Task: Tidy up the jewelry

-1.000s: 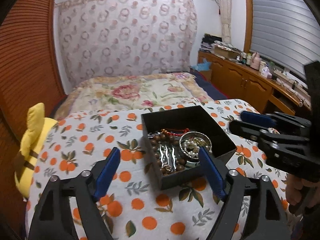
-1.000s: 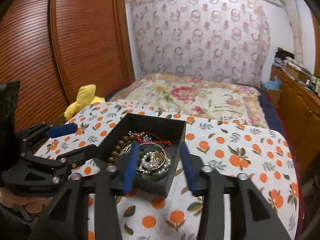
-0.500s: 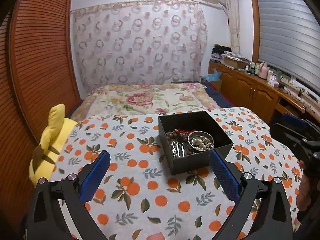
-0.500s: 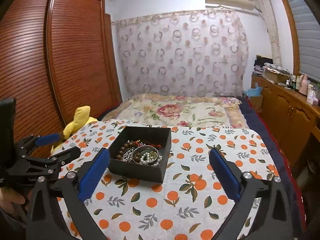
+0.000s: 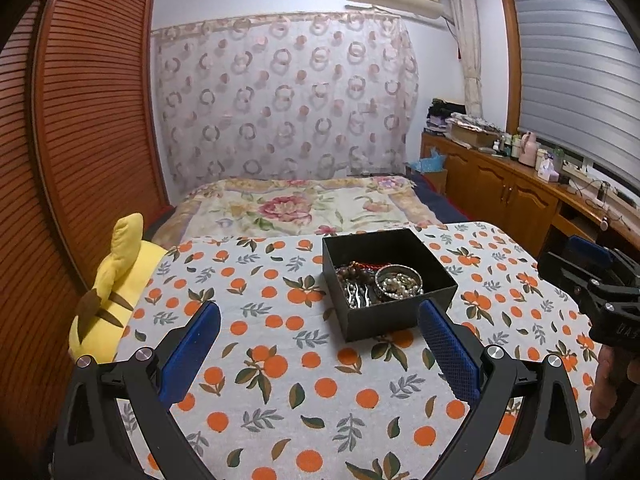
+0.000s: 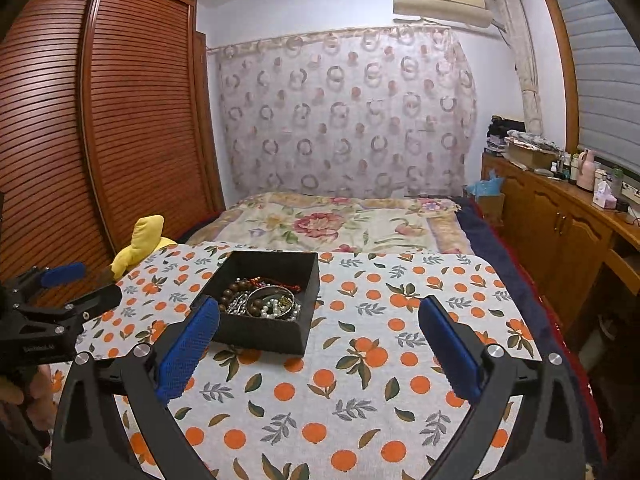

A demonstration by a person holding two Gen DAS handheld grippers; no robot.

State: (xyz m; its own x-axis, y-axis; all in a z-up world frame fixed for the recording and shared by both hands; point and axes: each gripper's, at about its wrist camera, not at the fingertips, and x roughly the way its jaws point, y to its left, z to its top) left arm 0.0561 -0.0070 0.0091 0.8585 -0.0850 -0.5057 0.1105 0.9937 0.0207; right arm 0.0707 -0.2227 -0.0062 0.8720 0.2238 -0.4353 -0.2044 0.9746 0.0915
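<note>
A black open box [image 5: 394,318] stands on the orange-print tablecloth [image 5: 280,360]. It holds brown wooden beads [image 5: 352,274], silver hair clips [image 5: 358,294], a red cord and a metal bangle [image 5: 398,276] filled with pearls. The box also shows in the right wrist view [image 6: 260,332]. My left gripper [image 5: 320,344] is open and empty, held back from the box's near side. My right gripper [image 6: 320,344] is open and empty, to the right of the box; it shows at the right edge of the left wrist view [image 5: 592,276].
A yellow plush toy [image 5: 110,296] leans at the table's left edge. A bed with a floral cover [image 5: 304,204] lies behind the table. A wooden slatted wardrobe [image 6: 100,128] stands left. A wooden cabinet [image 6: 560,216] with bottles runs along the right.
Both grippers have pulled back and up from the box. The right jaws, nearly closed over the bangle a second ago, now stand wide open. The jewelry stays in the box.
</note>
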